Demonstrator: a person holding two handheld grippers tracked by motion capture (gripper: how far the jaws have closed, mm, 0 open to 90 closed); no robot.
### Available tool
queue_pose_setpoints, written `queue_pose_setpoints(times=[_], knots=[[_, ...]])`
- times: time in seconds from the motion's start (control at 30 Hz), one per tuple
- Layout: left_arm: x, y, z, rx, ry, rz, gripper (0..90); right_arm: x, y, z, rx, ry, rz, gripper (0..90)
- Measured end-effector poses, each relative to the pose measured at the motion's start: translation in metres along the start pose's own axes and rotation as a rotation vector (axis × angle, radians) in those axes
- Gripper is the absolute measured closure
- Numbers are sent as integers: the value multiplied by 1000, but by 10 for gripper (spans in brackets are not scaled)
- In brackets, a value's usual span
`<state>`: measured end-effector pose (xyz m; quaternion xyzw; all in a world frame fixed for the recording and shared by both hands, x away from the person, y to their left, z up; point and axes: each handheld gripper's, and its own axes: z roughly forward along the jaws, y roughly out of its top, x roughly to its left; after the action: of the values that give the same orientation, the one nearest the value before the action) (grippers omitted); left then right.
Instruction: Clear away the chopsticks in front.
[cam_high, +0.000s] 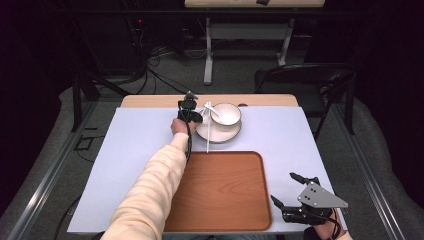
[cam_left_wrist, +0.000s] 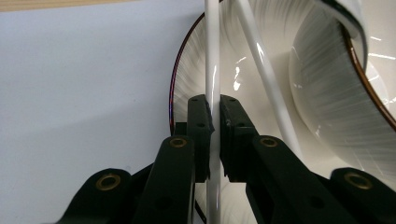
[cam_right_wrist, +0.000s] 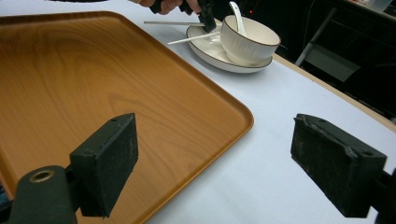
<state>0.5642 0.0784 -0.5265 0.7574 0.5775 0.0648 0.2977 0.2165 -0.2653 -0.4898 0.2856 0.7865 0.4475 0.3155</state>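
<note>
White chopstick (cam_left_wrist: 212, 70) clamped in my left tool (cam_left_wrist: 214, 126) at plate (cam_left_wrist: 187, 79) near bench's far edge; second chopstick (cam_left_wrist: 266, 74), bowl (cam_right_wrist: 247, 39) remain. Right tool (cam_right_wrist: 229, 158) idle, jaws apart. Tray (cam_high: 220, 190) unloaded.

A lab-like recording room: dark curtained walls, floor cables (cam_high: 165, 82), folding chair (cam_high: 305, 82), bare table (cam_high: 120, 150).

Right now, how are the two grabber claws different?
The left gripper is shut on a white chopstick beside the plate; the right gripper is wide open and holds nothing. The left reaches far across the table; the right waits near the person, by the wooden tray. Both have two black jaws.
</note>
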Motion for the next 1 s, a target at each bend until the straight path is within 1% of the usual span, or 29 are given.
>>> queue_pose_setpoints(times=[0.03, 0.13, 0.17, 0.2, 0.3, 0.37, 0.43, 0.53, 0.6, 0.63, 0.67, 0.73, 0.77, 0.8, 0.87, 0.9, 0.93, 0.97, 1.0], knots=[[0, 0, -2, -13, -8, -9, 839, 0, 0, 0, -1, -1, 0, 144], [0, 0, -5, -21, -9, -5, 839, 0, 0, 0, -5, -2, 1, 144], [1, 1, -9, -31, -9, -4, 839, 0, 0, 0, -4, -2, 0, 144], [1, 1, -9, -31, -9, -4, 839, 0, 0, 0, -4, -2, 0, 144], [3, 3, -17, -41, -10, -4, 839, 0, 0, 0, -5, -3, -1, 144], [4, 3, -19, -48, -9, -4, 839, 0, 0, 0, -5, -3, 1, 144], [7, 3, -26, -58, -12, -11, 839, 0, 0, 0, -3, -1, 2, 144], [10, 2, -31, -68, -12, -18, 840, 0, 0, 0, -3, -1, 2, 144], [13, 1, -36, -80, -18, -32, 840, 0, 0, 0, -4, -2, 0, 144], [15, 1, -41, -90, -16, -35, 840, 0, 0, 0, -4, -2, -1, 144], [15, 1, -41, -90, -16, -35, 840, 0, 0, 0, -4, -2, -1, 144], [18, 0, -46, -91, -24, -43, 840, 0, 0, 0, -3, -1, 1, 144], [21, 0, -51, -93, -27, -49, 840, 0, 0, 0, -3, -3, 3, 144], [21, 0, -51, -93, -27, -49, 840, 0, 0, 0, -3, -3, 3, 144], [23, -1, -59, -109, -30, -60, 840, 0, 0, 0, -2, -4, 2, 144], [24, -2, -64, -117, -32, -54, 840, 0, 0, 0, -2, -3, -2, 144], [24, -2, -64, -117, -32, -54, 840, 0, 0, 0, -2, -3, -2, 144], [25, -4, -69, -120, -35, -45, 840, 0, 0, 0, -4, -4, -1, 144], [25, -4, -69, -120, -35, -45, 840, 0, 0, 0, -3, -5, 1, 144]])
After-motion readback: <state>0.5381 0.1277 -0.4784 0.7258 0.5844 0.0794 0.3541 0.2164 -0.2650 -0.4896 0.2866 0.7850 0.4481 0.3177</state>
